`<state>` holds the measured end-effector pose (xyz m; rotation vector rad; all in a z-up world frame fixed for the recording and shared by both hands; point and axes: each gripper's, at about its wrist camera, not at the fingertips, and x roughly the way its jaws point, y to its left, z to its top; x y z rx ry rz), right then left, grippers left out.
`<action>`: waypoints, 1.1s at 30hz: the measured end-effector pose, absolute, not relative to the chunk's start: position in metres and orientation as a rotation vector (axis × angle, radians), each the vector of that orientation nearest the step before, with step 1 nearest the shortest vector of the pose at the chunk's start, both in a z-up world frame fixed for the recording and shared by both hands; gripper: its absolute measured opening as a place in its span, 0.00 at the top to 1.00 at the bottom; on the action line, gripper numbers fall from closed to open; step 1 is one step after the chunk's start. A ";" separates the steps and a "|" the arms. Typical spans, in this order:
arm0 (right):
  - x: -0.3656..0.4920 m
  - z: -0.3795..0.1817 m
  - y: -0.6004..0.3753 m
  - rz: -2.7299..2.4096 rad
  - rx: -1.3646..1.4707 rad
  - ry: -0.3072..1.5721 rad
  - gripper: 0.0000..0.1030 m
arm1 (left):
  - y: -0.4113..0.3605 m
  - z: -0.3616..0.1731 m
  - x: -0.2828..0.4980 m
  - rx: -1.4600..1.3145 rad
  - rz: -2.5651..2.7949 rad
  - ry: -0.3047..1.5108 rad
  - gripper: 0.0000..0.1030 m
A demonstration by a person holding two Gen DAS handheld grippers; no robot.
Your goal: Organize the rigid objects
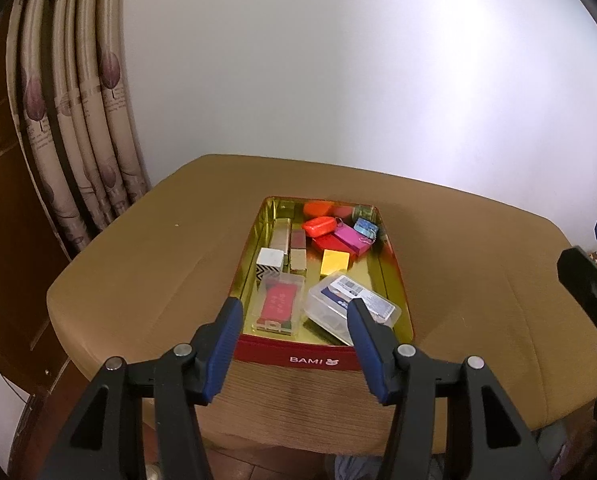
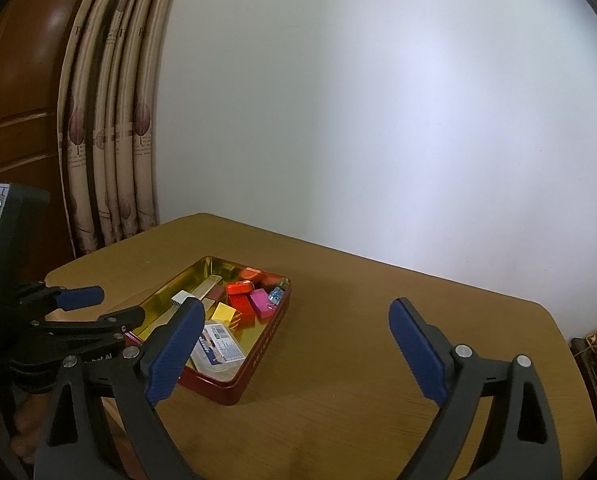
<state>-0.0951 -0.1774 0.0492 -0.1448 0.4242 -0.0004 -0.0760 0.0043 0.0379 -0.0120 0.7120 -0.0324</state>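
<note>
The red tin (image 1: 298, 358), gold inside, sits on the brown tabletop (image 1: 138, 264), and all the small rigid pieces lie in it. At the tin's near end lie two clear plastic cases: one with a red card inside (image 1: 278, 306) on the left, one with a printed label (image 1: 352, 304) on the right, tilted against the floor of the tin. They look light, stiff and slick, so a hold across the narrow sides should suit better than one on the flat lids. Behind them stand a white block with a zigzag band (image 1: 269, 264), two long beige bars (image 1: 288, 244), a yellow block (image 1: 335, 261), and at the far end a crowded heap of red, magenta and blue pieces (image 1: 338, 234) touching one another.

The left tongs (image 1: 294, 322) stand about half open just over the tin's near wall, with nothing held. The right tongs (image 2: 298, 336) gape wide over bare tabletop to the right of the tin, also empty.

The tin's walls stand in the way of a low sideways approach, so picking probably has to come from above. The far heap leaves little room for the fingers. A curtain (image 1: 78, 120) hangs beyond the tin's left side, well apart.
</note>
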 end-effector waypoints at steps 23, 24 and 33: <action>-0.091 0.042 -0.177 -0.001 -0.151 0.440 0.06 | 0.004 0.037 -0.061 0.020 -0.074 0.683 0.22; -0.091 0.042 -0.177 -0.001 -0.151 0.442 0.06 | 0.004 0.037 -0.061 0.025 -0.069 0.680 0.22; -0.089 0.041 -0.177 -0.001 -0.149 0.447 0.05 | 0.005 0.028 -0.050 0.025 -0.088 0.735 0.21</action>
